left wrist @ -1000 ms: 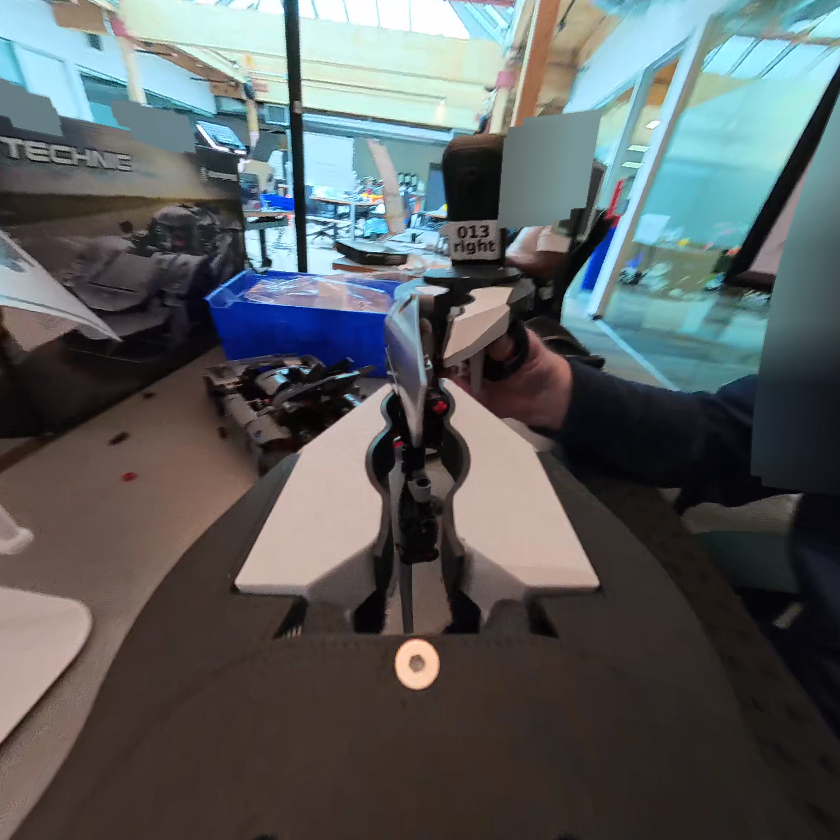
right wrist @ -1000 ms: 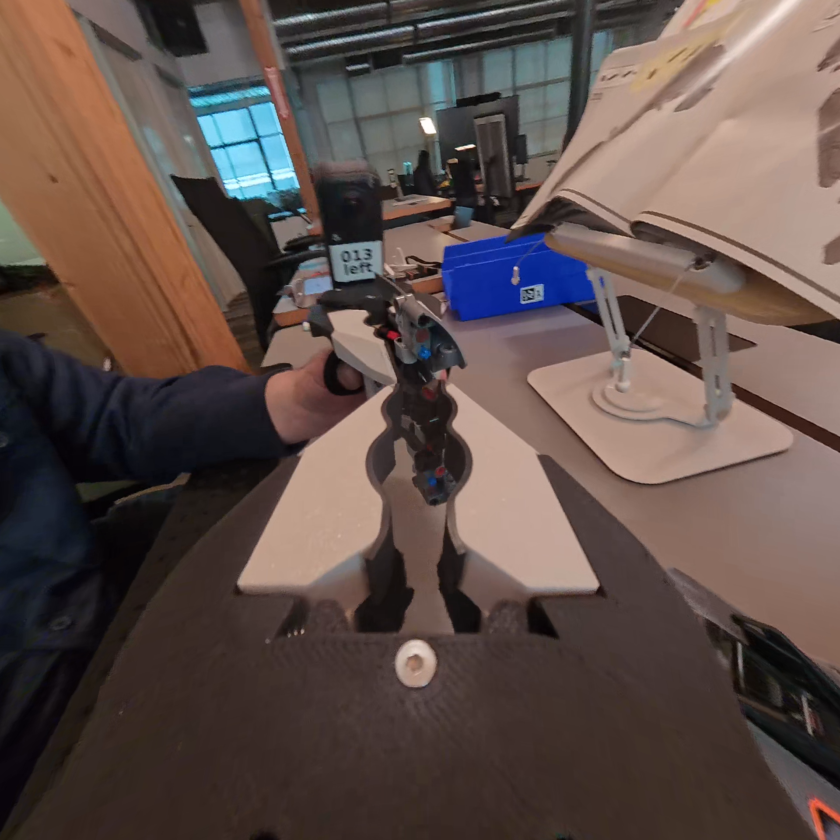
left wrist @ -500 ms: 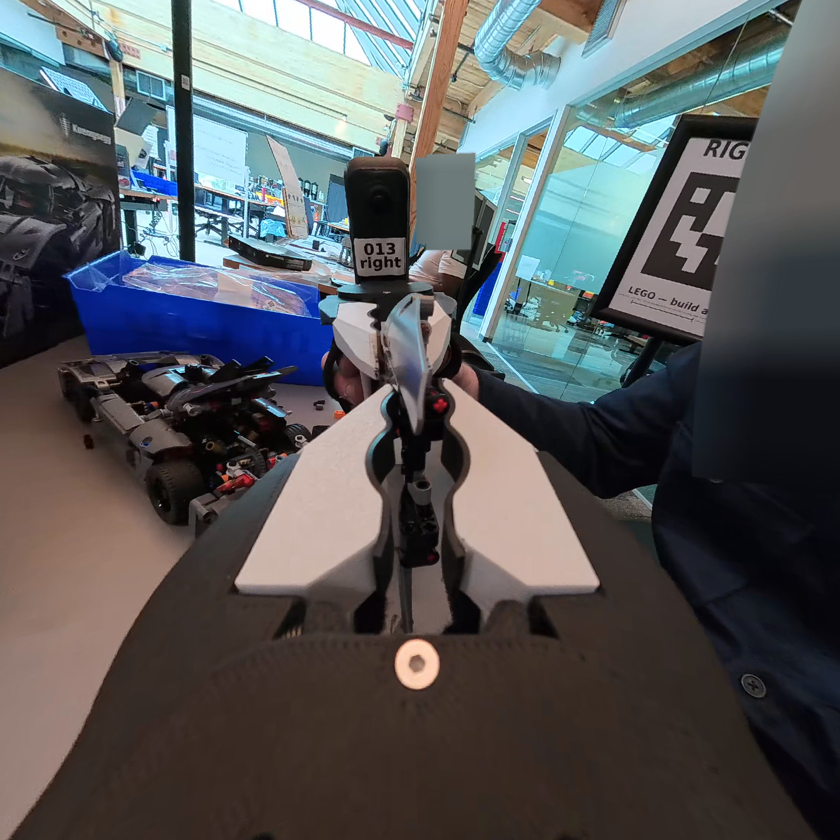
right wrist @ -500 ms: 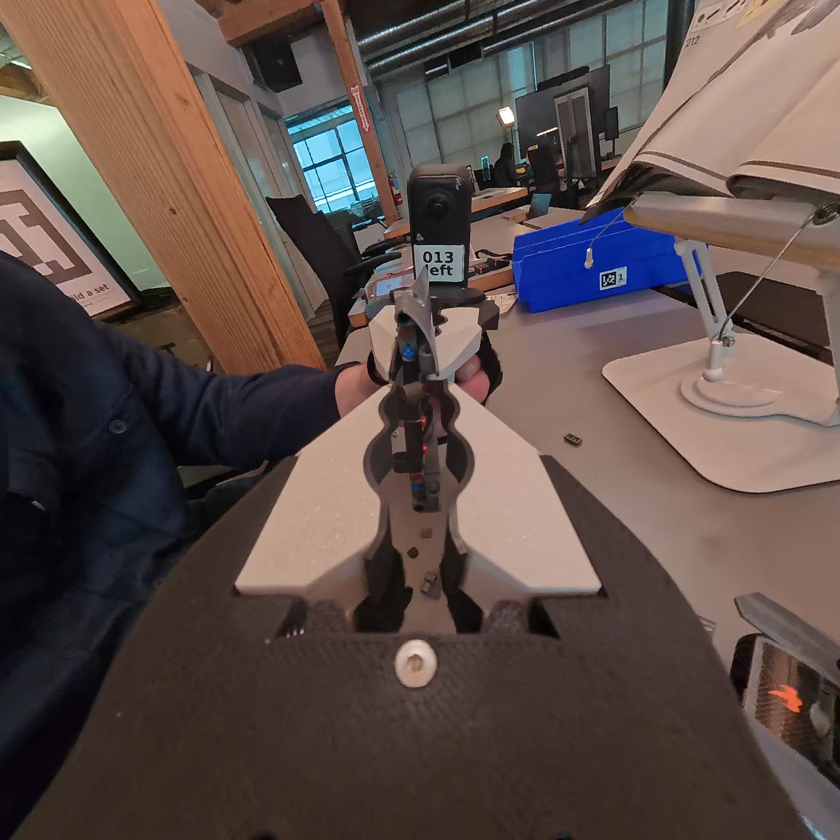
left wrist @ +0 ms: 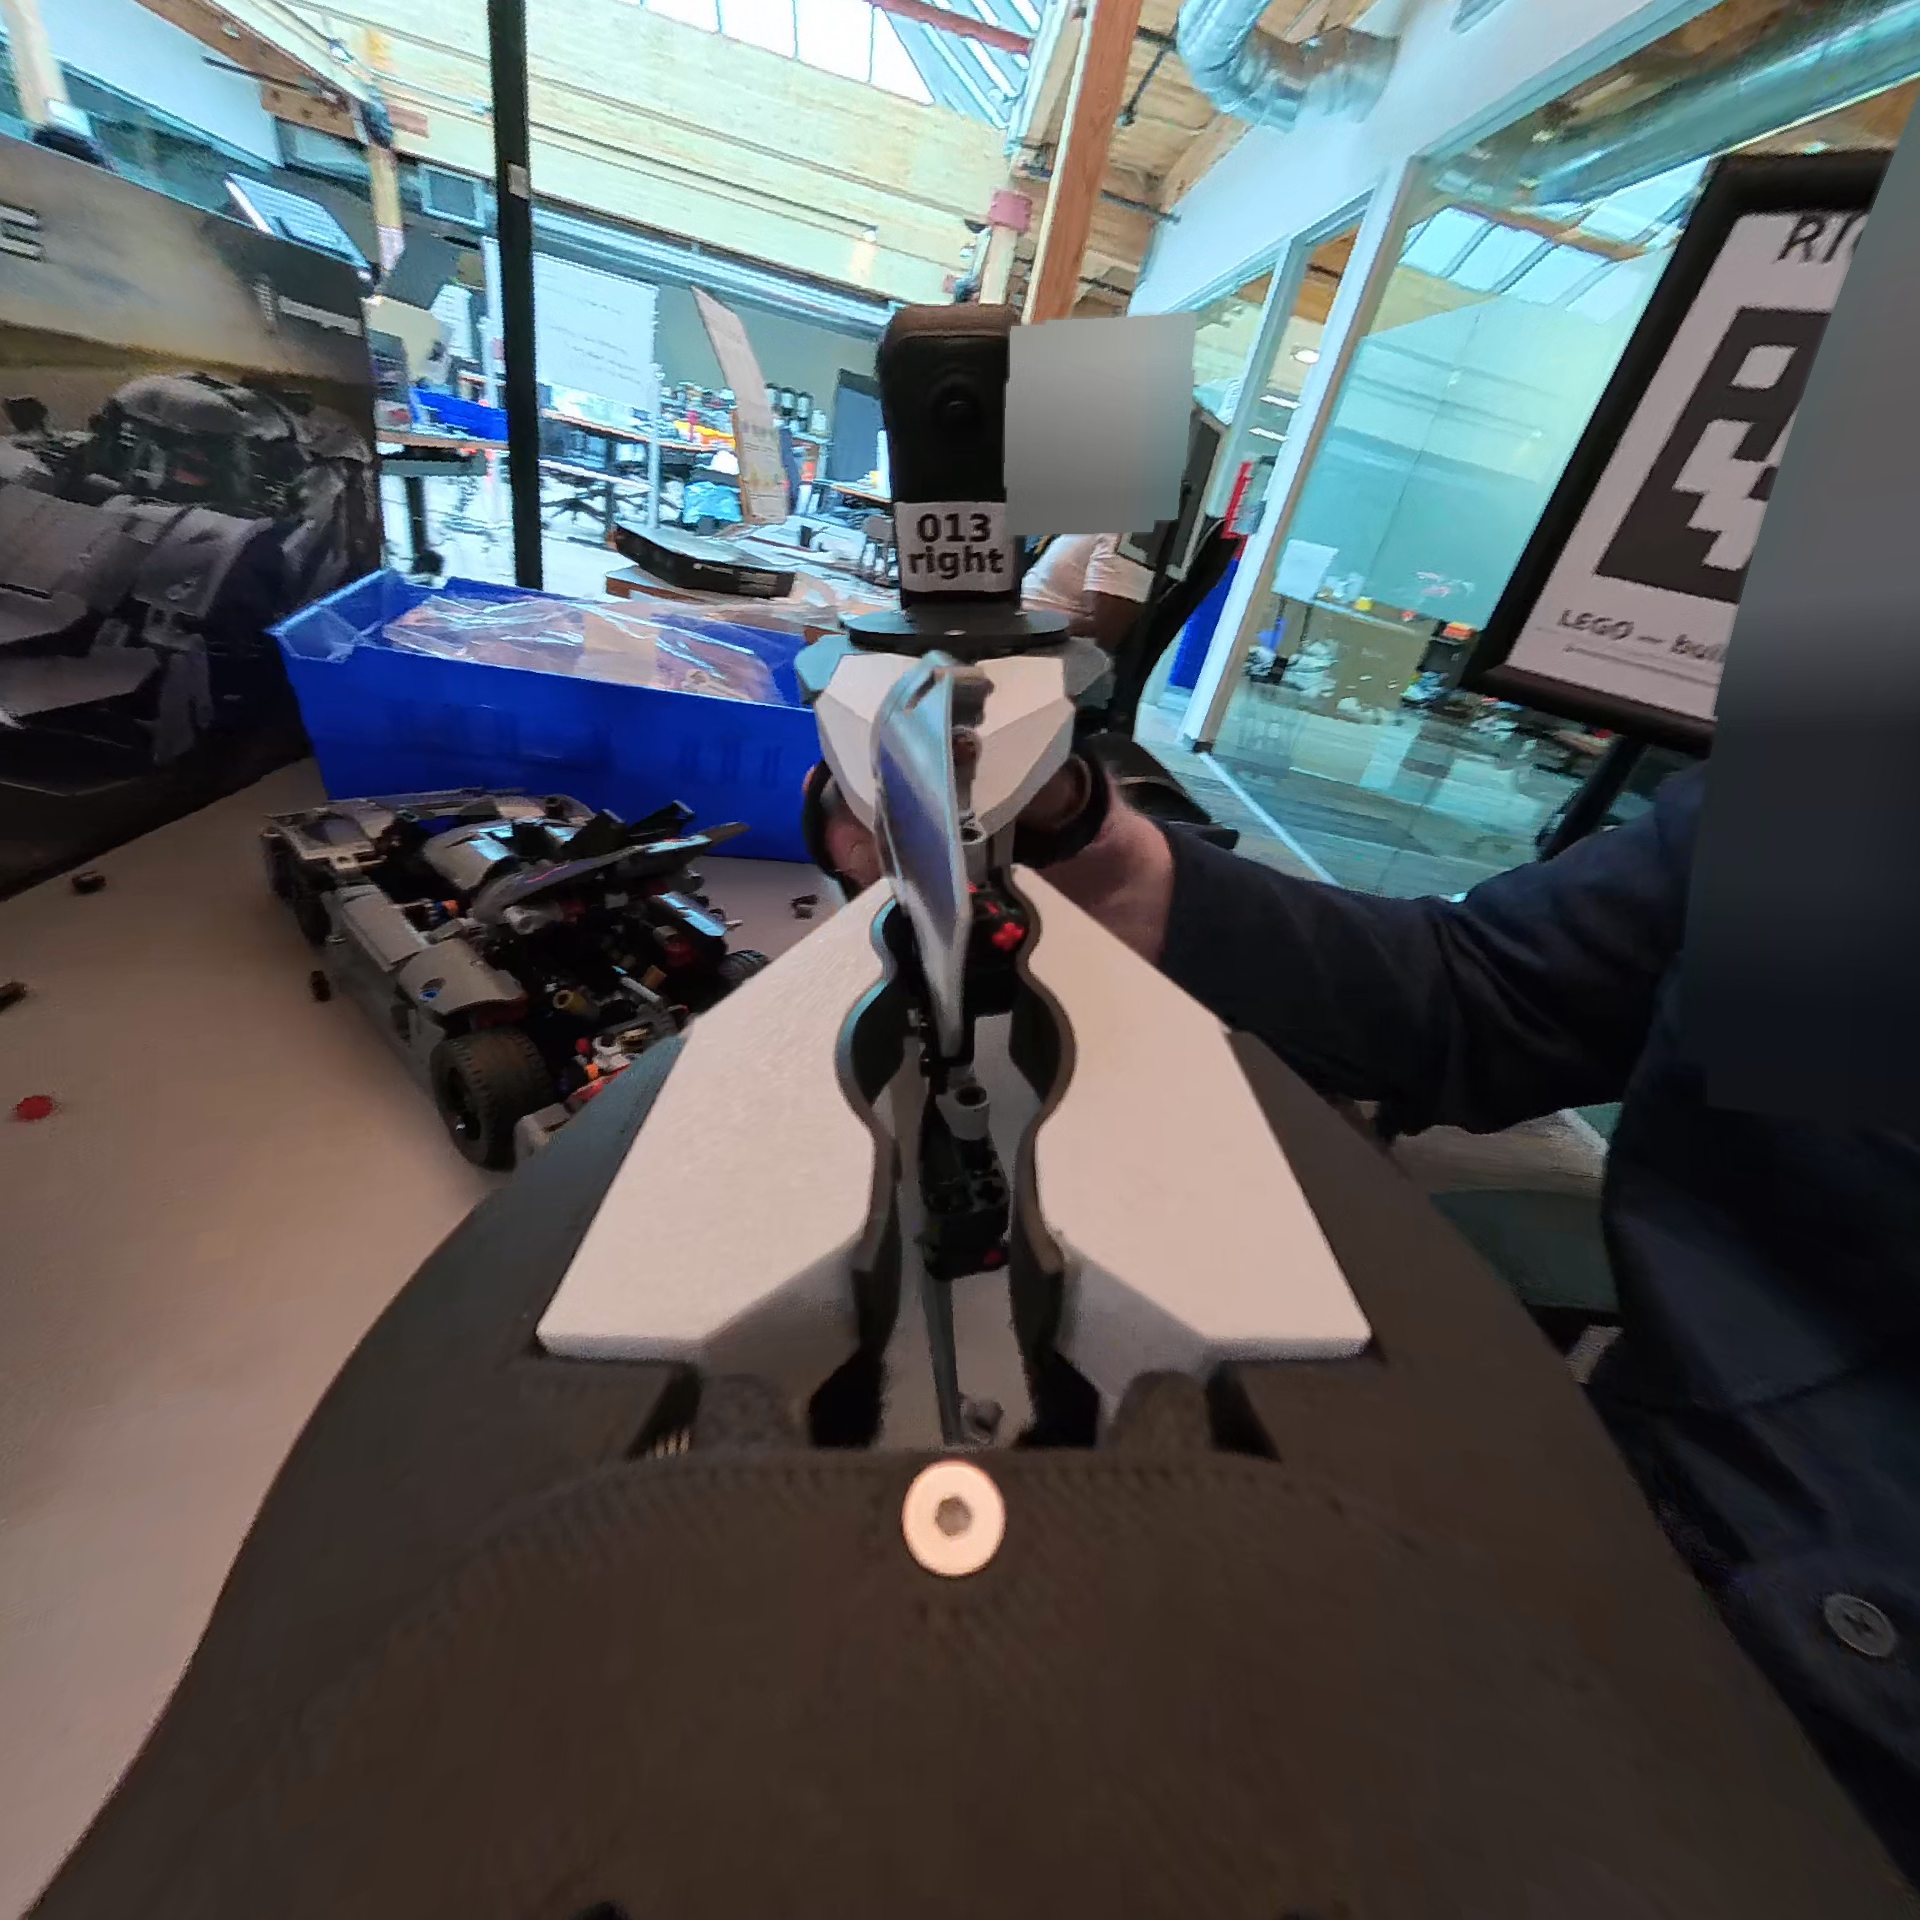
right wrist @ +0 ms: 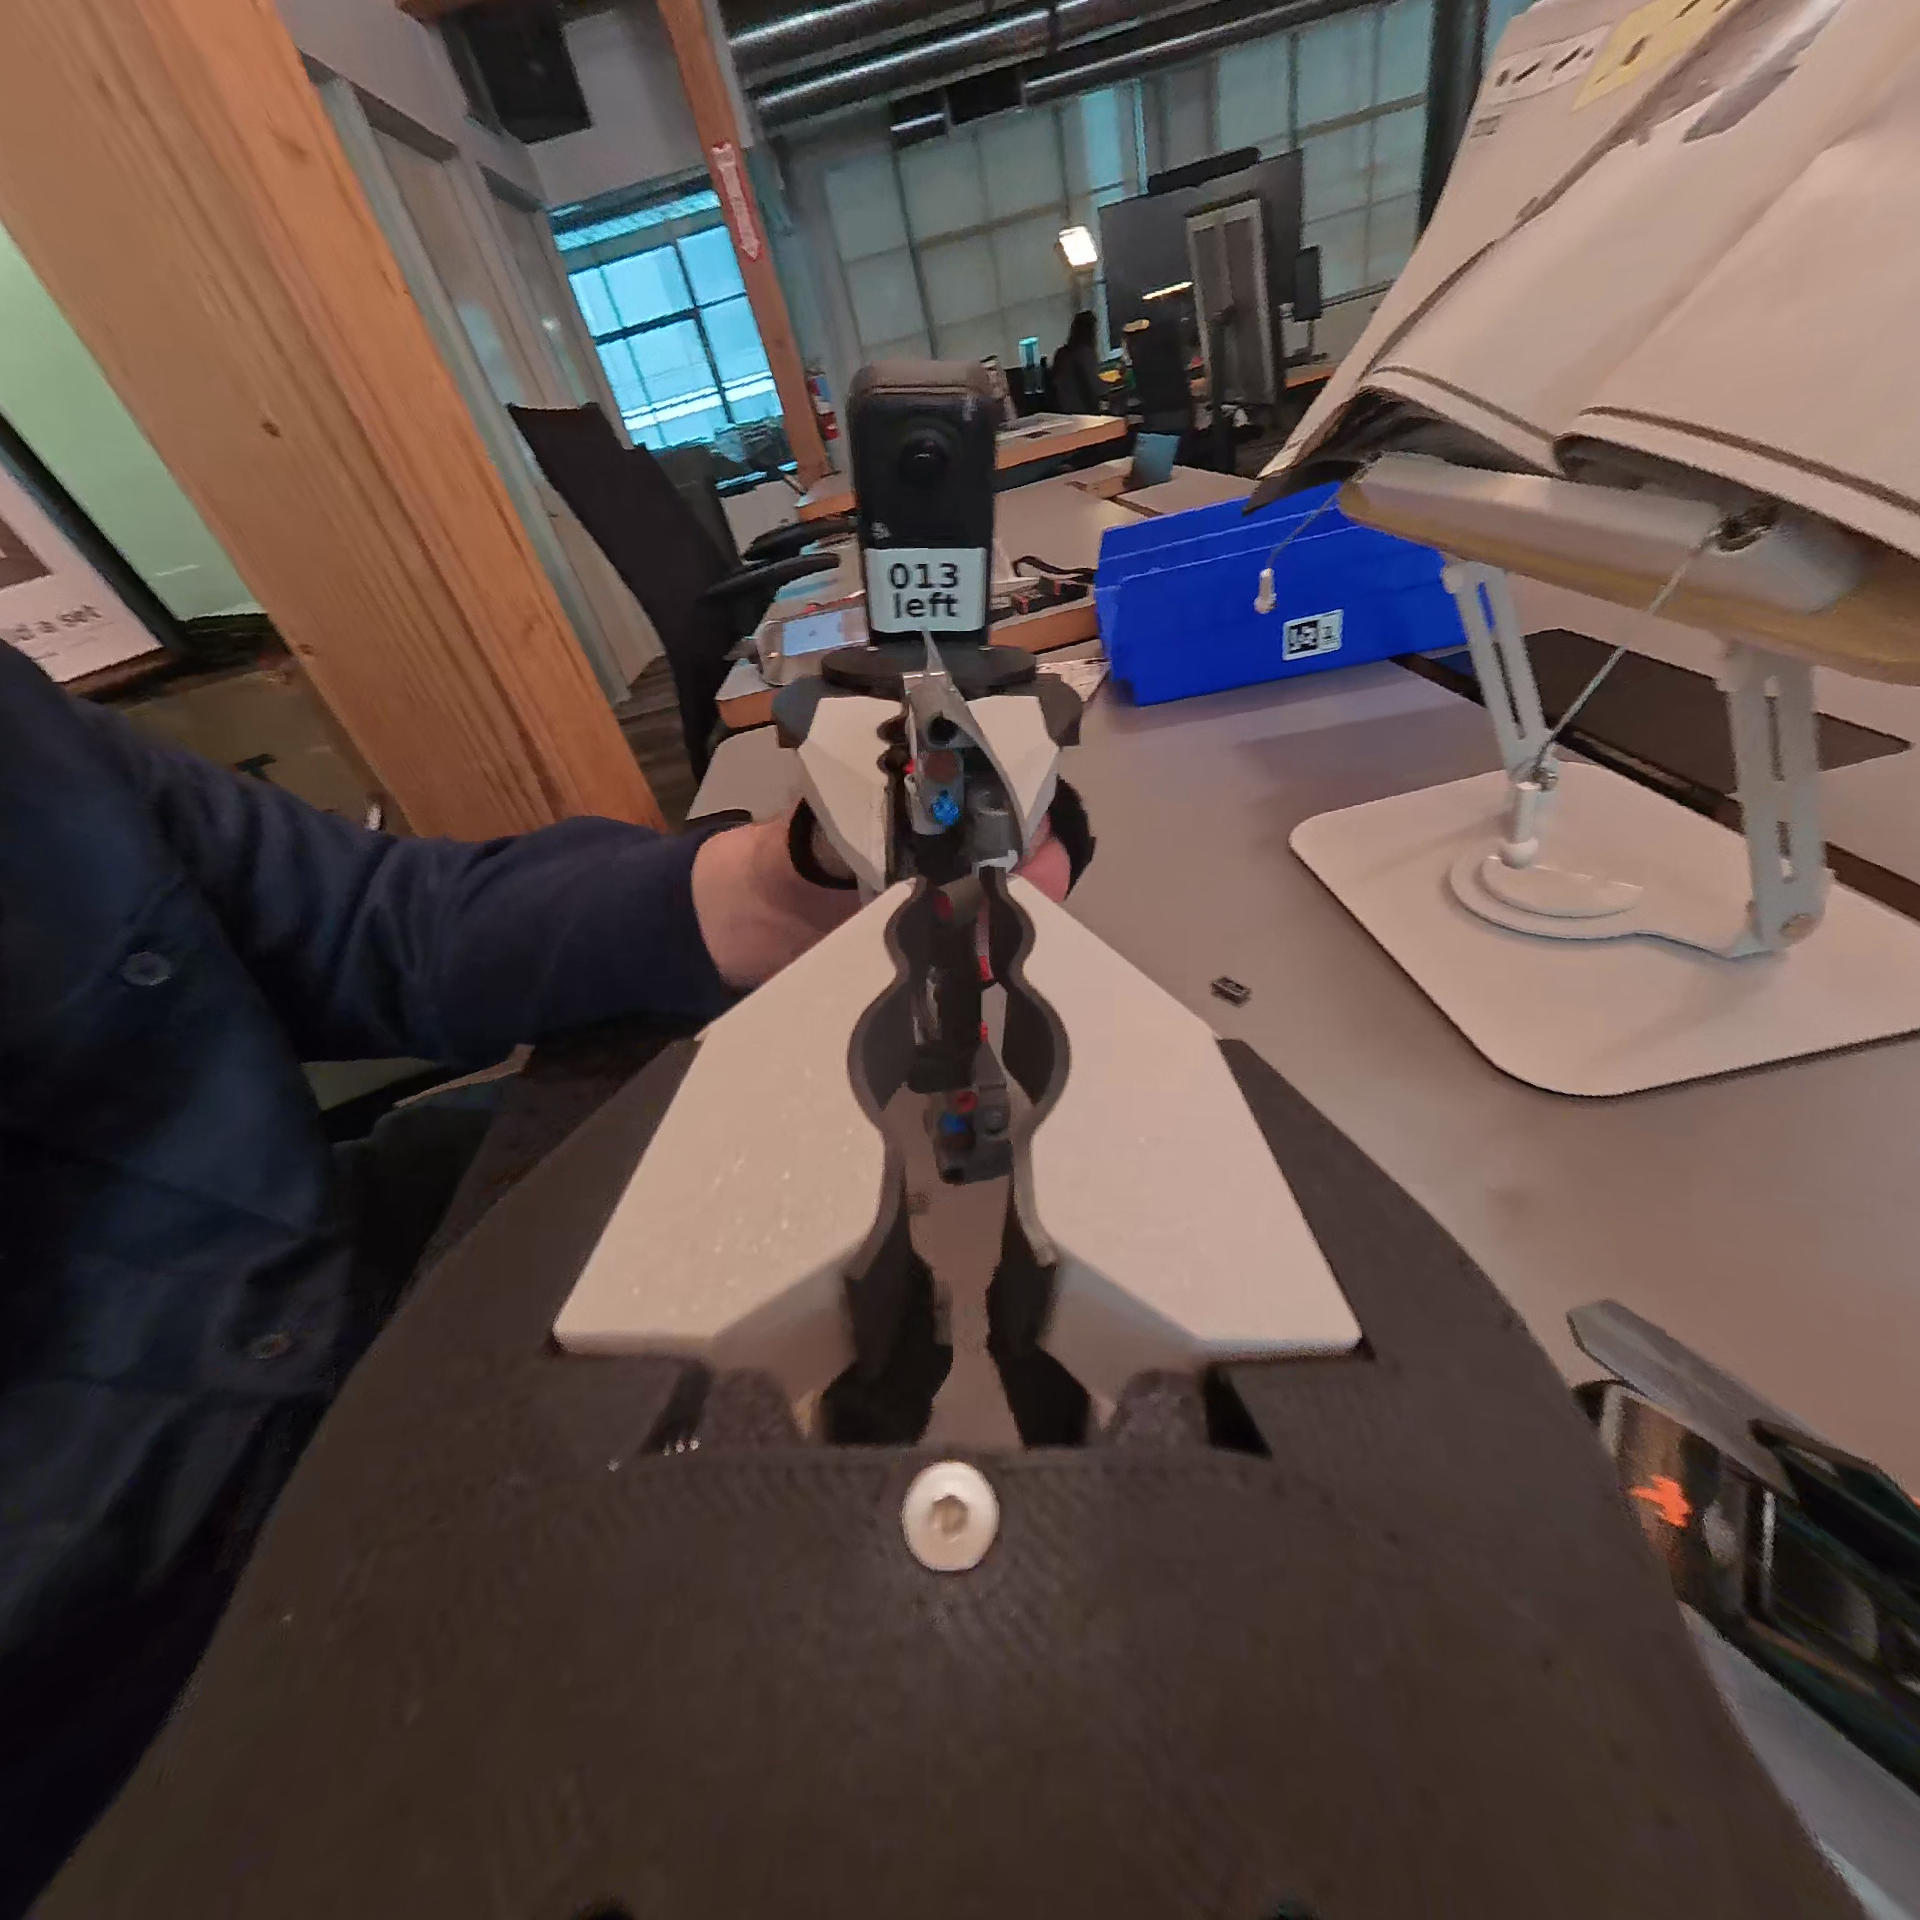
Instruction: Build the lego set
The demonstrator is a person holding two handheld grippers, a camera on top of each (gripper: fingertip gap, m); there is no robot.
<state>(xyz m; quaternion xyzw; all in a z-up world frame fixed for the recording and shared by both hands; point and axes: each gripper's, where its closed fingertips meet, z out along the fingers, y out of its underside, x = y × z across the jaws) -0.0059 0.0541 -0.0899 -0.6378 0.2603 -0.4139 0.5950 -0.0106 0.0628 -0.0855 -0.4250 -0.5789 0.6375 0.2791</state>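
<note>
Holding one lego sub-assembly [left wrist: 940, 935] between both tools, raised above the bench [left wrist: 156, 1195] in front of you. Left gripper [left wrist: 951, 925]: jaws narrow, clamped on the dark pin-and-beam end. Right gripper [right wrist: 951, 914]: jaws narrow too, gripping the same piece from the opposite side, so the tools face each other nose to nose.

Step in hand, as I judge it: re-gripping or turning the piece before fitting it to the car. Keep one tool firm and let only the other slacken; if both ease off together, the piece may drop. Keep the wrists in line so the thin panel isn't levered off its pins.

Look of the piece: slim, long, mostly black technic beams with small red and blue pins, a grey connector, and a curved glossy grey panel standing up at the far end in the left wrist view.

Partly built car [left wrist: 488, 935] sits on the bench to the left, dark grey, wheels on, body still open. Blue bin [left wrist: 540, 717] behind it. Loose small parts lie scattered near it. Open instruction book on a white stand [right wrist: 1558, 935] is on the right tool's side.
</note>
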